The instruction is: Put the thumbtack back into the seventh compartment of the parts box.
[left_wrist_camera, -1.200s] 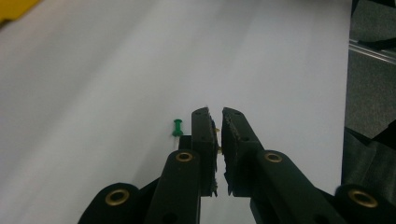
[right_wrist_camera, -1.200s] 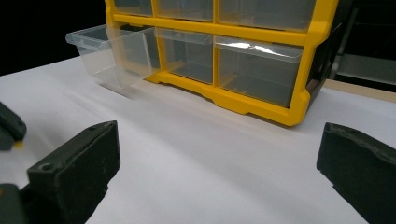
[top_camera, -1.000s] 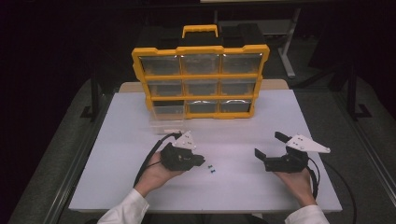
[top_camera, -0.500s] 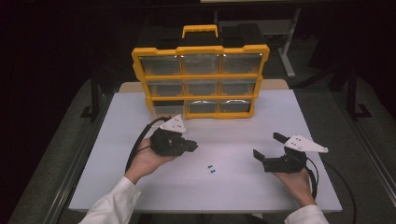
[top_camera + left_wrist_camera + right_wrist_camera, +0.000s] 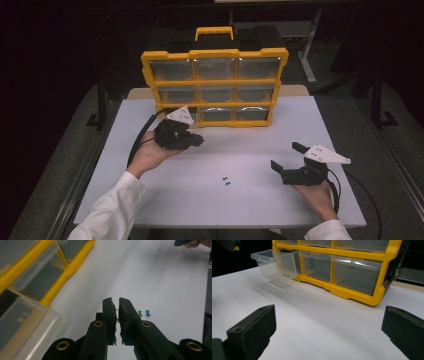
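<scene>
Since the left claw is pinched shut on what looks like a yellow pin, the next move turns on where the open drawer lies from it. In the left gripper view the drawer sits low and to the left of the jaws, close by, while the tips point away across the table toward 2 loose pins, 1 green and 1 blue. So, by my judgement, the claw must swing left and tip down to bring its load over the drawer's mouth. The drawer is the lowest left 1 of the organizer; it is pulled out, with its long axis running out from the yellow frame toward the person. The left hand is much nearer to it. The right claw rests well apart on the right of the table, jaws wide and empty. Little of the yellow pin shows beyond a sliver between the pads. In the high view the left claw's grey plate covers the drawer, and its inside is too blurred to read.
</scene>
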The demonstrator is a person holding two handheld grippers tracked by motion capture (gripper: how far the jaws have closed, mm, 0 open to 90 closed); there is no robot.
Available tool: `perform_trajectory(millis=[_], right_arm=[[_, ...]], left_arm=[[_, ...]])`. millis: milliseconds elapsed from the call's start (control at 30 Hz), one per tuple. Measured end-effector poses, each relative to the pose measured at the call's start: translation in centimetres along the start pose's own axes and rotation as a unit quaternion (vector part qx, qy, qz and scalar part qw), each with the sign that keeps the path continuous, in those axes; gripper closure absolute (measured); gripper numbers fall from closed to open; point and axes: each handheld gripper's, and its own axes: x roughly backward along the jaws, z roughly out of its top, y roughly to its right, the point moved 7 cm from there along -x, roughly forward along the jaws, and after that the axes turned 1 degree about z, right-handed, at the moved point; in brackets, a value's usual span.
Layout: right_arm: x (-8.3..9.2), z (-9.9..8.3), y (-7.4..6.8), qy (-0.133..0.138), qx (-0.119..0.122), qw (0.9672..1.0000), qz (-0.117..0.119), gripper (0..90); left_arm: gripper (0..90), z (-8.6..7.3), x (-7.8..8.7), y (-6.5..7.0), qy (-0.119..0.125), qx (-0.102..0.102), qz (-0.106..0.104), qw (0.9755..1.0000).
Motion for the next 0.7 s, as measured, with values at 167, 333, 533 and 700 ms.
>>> perform_trajectory(millis=[167,333,533,700], right_arm=[[0.0,0.0,0.0,-0.001,0.0,1.0,0.0,0.0],[-0.1,-0.1,0.0,-0.004,0.0,1.0,0.0,0.0],[-0.1,-0.1,0.1,-0.003,-0.001,1.0,-0.003,0.0],[-0.2,-0.2,0.0,-0.004,0.001,1.0,-0.003,0.0]], left_arm=[[84.0,0.4,0.4,-1.3,-0.005,-0.003,0.02,0.9998],[84.1,0.7,0.7,-2.7,-0.005,0.007,0.029,0.9995],[84.0,0.6,1.0,-4.1,-0.006,0.023,0.041,0.9989],[83.8,0.7,0.9,-5.1,-0.016,0.035,0.048,0.9981]])
